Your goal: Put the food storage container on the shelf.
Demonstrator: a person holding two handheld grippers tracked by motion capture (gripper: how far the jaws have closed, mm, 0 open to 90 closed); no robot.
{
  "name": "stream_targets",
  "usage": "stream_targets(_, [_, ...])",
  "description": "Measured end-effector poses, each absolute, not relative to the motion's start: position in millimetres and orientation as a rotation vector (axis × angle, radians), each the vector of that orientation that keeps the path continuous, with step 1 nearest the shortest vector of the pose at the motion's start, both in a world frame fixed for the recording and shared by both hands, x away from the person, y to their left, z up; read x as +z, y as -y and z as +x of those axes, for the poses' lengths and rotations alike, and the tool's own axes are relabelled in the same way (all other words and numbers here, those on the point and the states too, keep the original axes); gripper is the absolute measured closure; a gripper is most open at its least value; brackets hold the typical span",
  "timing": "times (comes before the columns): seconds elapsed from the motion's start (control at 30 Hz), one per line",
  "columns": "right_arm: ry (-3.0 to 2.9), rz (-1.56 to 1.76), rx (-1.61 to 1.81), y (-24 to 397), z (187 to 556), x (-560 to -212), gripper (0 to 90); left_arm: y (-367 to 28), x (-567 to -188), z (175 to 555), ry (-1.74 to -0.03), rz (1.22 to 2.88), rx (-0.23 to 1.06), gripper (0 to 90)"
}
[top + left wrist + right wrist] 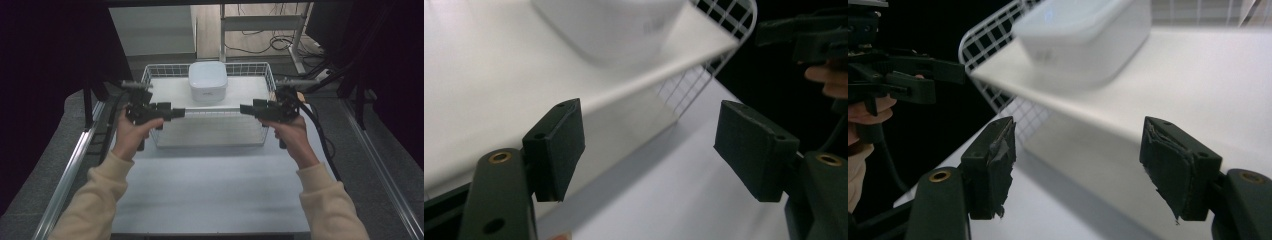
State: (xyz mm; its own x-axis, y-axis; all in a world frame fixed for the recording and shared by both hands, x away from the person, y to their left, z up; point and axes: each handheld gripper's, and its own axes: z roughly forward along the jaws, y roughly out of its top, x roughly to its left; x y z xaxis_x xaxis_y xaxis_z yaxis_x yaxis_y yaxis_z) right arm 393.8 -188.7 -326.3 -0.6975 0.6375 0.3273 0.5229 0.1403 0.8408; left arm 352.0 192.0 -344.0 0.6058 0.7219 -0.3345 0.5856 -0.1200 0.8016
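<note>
My left gripper [181, 113] and right gripper [243, 108] point inward at each other across the near part of the white wire basket [150, 75], each with its jaws spread wide and nothing between the pads. The white lidded box [208, 81] sits on the white shelf panel [170, 92] inside the basket, toward its far side and roughly centred, well apart from both grippers. In the left gripper view the box [614, 30] lies ahead above the panel edge [649, 75]; in the right gripper view it [1083, 40] sits ahead likewise. The step in hand appears to be closing on the box from both sides. To do it well, I should advance both grippers evenly, keep the jaws clear of the wire rim, and meet opposite walls of the box at matching height so it does not twist or slide on the smooth panel.
</note>
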Motion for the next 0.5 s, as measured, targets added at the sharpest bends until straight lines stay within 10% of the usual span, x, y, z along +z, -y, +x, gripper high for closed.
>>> stream_targets(0.5, [-2.321, 0.996, 1.513, 198.1, 329.9, -389.7, 25.6, -191.3, -408.6, 295.4, -1.021, 1.893, 0.2, 23.7])
